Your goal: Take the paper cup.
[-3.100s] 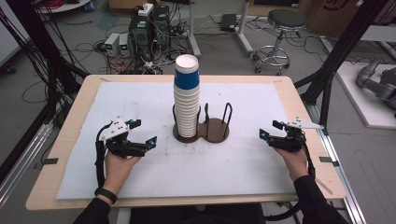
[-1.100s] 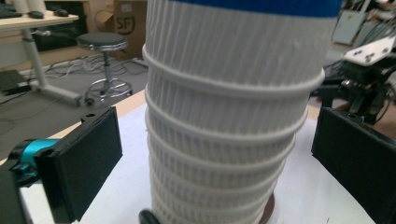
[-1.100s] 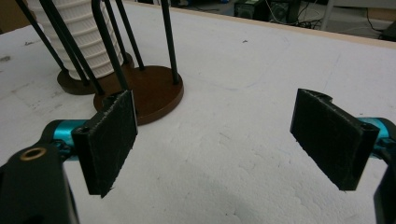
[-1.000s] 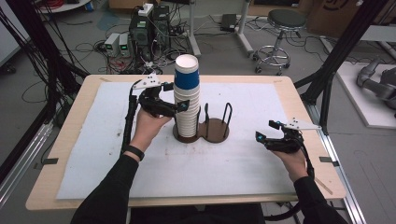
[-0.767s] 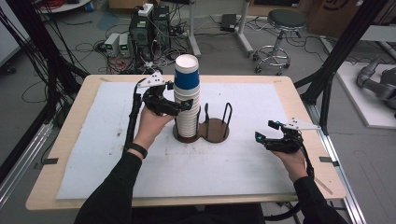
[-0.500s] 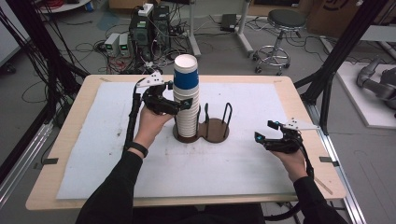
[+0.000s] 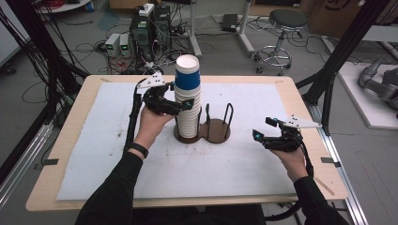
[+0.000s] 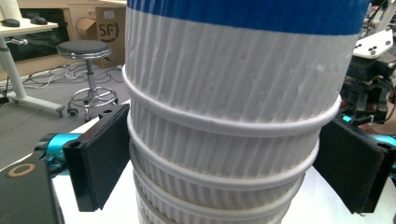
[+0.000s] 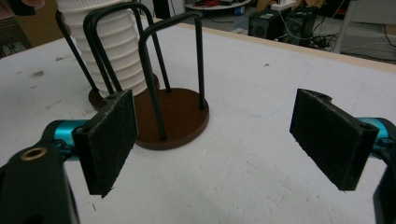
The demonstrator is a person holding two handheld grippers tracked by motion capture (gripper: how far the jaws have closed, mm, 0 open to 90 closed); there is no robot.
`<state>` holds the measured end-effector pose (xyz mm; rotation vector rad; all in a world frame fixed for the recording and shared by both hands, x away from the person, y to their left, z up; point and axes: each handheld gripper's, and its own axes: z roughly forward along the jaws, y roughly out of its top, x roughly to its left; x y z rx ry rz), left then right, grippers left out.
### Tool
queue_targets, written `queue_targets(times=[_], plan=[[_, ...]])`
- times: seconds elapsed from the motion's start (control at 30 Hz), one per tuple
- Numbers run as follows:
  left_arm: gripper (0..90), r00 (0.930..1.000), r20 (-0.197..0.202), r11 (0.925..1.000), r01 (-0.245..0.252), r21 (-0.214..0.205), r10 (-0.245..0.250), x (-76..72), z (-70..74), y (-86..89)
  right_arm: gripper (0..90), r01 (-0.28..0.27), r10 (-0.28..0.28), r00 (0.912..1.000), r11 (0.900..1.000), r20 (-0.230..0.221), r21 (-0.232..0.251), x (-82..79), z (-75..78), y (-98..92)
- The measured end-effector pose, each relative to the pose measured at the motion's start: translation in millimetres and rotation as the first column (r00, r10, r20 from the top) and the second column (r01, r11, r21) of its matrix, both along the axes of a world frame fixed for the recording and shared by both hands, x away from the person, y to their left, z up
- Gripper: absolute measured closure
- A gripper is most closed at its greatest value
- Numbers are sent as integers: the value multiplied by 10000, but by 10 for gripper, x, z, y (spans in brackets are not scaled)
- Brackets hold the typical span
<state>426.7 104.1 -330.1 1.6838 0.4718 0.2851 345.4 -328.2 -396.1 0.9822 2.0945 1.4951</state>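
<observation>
The left gripper (image 7: 184, 105) has just been closing its jaws around the cup stack (image 7: 187, 101), pads touching it, in the holder (image 7: 212, 131) mid-tabletop. A lift looks next. The right gripper (image 7: 268, 137) waits near the right edge, jaws apart.

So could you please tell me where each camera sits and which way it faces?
High view: above the person's side, looking down on the table; both forearms show.
Left gripper view: on the left gripper, facing the cup stack; black jaws flank it.
Right gripper view: on the right gripper, facing the brown holder; jaws apart.
All share the cup stack.
</observation>
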Motion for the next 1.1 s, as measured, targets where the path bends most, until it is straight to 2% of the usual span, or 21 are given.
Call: queue_targets(times=[0.17, 0.43, 0.57, 0.67, 0.9, 0.97, 1.1], plan=[[108, 10000, -11, 10000, -24, 15, 24, -3, 2, 1, 158, -166, 163, 9997, 9997, 190, 170, 18, 132, 72], [109, 10000, -17, 10000, -54, 66, 54, -9, 6, -2, 164, -760, 742, 9960, 9965, 496, 343, 147, 440, 279], [109, 10000, -34, 9999, -75, 74, 75, -8, 8, 6, 164, -1133, 1120, 9909, 9935, 746, 127, 233, 621, 420], [110, 10000, -49, 10000, -76, 58, 77, -10, 7, 2, 164, -1480, 1459, 9851, 9888, 909, 168, 313, 786, 549], [110, 10000, -16, 10000, -70, 49, 70, -8, 3, -9, 164, -1873, 1832, 9765, 9819, 1136, 268, 430, 983, 756], [110, 10000, -28, 10000, -61, 50, 61, -9, 4, -8, 164, -1976, 1949, 9741, 9802, 1147, 130, 465, 1045, 843], [110, 10000, -38, 10000, -66, 42, 67, -7, 4, -4, 164, -2308, 2251, 9664, 9724, 1244, 337, 528, 1174, 1013]])
